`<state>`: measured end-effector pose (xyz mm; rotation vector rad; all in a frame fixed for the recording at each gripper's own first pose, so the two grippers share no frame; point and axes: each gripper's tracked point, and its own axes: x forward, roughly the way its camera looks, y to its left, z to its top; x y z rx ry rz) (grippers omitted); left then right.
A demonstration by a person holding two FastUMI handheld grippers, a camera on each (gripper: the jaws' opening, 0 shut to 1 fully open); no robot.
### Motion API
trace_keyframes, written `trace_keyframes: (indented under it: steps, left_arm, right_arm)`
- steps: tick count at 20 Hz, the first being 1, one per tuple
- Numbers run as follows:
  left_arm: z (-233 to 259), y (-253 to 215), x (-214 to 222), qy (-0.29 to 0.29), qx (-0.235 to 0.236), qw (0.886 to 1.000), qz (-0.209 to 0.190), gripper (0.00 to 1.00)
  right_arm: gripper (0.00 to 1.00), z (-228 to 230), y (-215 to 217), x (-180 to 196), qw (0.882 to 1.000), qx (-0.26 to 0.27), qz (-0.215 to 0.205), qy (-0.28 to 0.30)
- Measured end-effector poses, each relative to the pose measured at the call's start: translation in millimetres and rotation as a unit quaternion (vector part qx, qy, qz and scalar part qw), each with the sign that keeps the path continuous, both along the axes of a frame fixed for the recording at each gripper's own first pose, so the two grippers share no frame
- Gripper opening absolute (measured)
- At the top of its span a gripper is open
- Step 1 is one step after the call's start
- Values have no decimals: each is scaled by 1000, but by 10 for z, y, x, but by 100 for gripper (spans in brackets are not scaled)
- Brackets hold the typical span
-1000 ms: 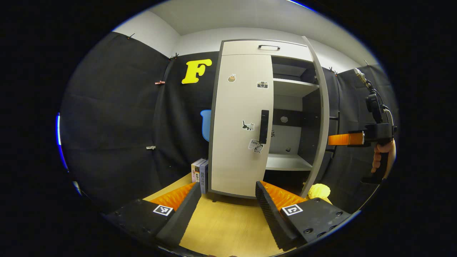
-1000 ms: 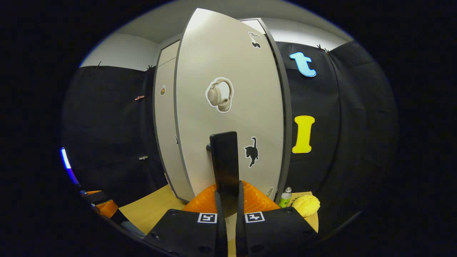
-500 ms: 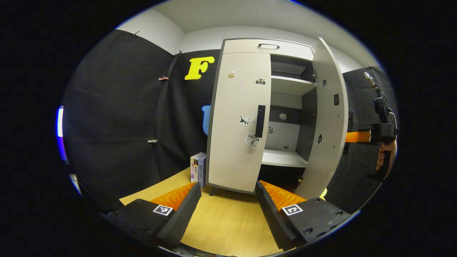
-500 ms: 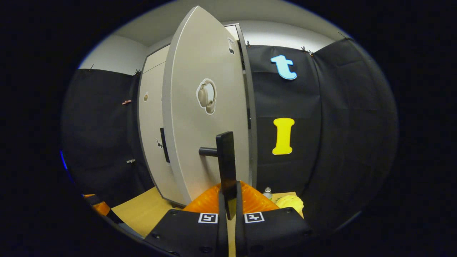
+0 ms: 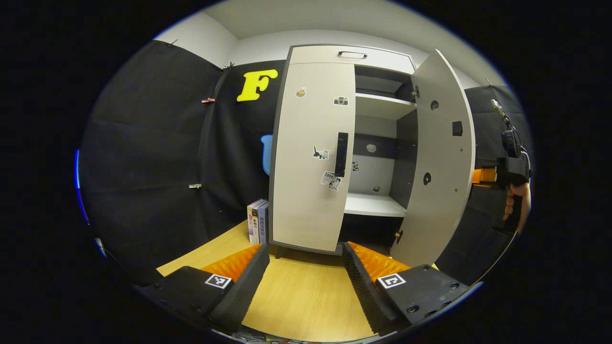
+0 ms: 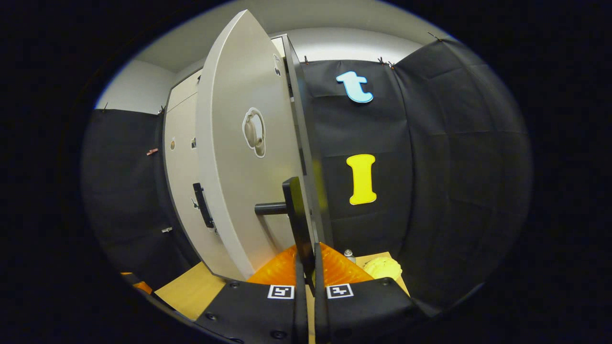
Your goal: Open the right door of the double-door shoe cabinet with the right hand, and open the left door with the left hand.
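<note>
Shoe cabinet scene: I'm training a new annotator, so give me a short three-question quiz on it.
1. True or false: the left door is shut.
2. What is the right gripper clamped on? A) right door's handle B) books C) a shelf
3. Fill in: the left gripper has its jaws ____.

Key: 1 true; 2 A; 3 open, hanging short of the cabinet with nothing between them.
</note>
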<state>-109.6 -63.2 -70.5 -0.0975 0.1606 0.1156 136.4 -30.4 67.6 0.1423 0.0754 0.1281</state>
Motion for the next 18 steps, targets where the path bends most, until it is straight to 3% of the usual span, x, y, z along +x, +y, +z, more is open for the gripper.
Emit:
trace_keyframes:
  steps: [5,13,15,16,18]
  left_arm:
    - [51,83,232,3,7,1000,-28,95]
    - [143,106,614,-6,3,997,-74,95]
    - [163,70,715,-9,3,996,-89,95]
    - [172,54,774,-10,3,995,-97,95]
    - [211,13,922,-14,3,993,-113,95]
  right_arm:
    - [9,-43,-32,-30,1000,5,-28,12]
    - [12,-305,-88,-414,997,4,-65,45]
    - [23,-303,-119,-523,996,-4,-83,40]
    - [36,-286,-132,-578,994,-9,-100,31]
    - [52,-252,-30,-688,994,-9,-105,14]
